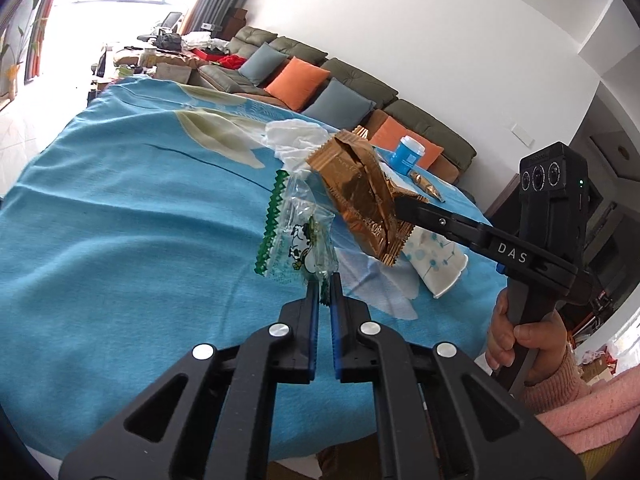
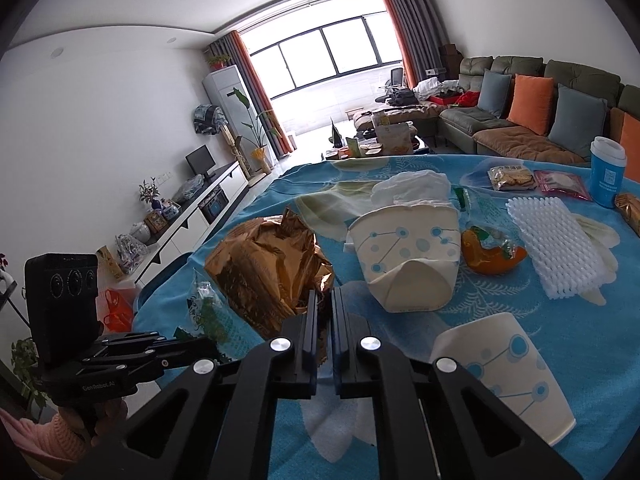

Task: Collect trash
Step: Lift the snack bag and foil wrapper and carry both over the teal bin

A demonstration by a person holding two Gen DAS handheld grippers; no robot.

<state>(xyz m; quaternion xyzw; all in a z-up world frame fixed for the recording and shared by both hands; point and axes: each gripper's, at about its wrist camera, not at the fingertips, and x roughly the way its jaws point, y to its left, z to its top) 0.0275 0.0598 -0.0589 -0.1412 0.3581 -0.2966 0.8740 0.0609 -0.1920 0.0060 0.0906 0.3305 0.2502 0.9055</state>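
My left gripper (image 1: 325, 284) is shut on a clear green-edged candy wrapper (image 1: 294, 232) with a cow picture and holds it above the blue tablecloth (image 1: 120, 208). My right gripper (image 2: 325, 300) is shut on a crumpled gold foil wrapper (image 2: 268, 276) and holds it up beside the left one; the foil wrapper also shows in the left wrist view (image 1: 356, 196). The candy wrapper shows in the right wrist view (image 2: 210, 312), lower left of the foil. Two squashed paper cups (image 2: 408, 252) (image 2: 508, 368), a white tissue (image 2: 412, 186) and an orange wrapper (image 2: 490, 250) lie on the table.
A white foam net (image 2: 556, 252), a blue lidded cup (image 2: 608, 172), and sealed snack packs (image 2: 514, 178) sit at the table's right. A sofa with orange and grey cushions (image 2: 532, 104) stands behind. The person's hand in a pink sleeve (image 1: 520, 336) holds the right gripper's handle.
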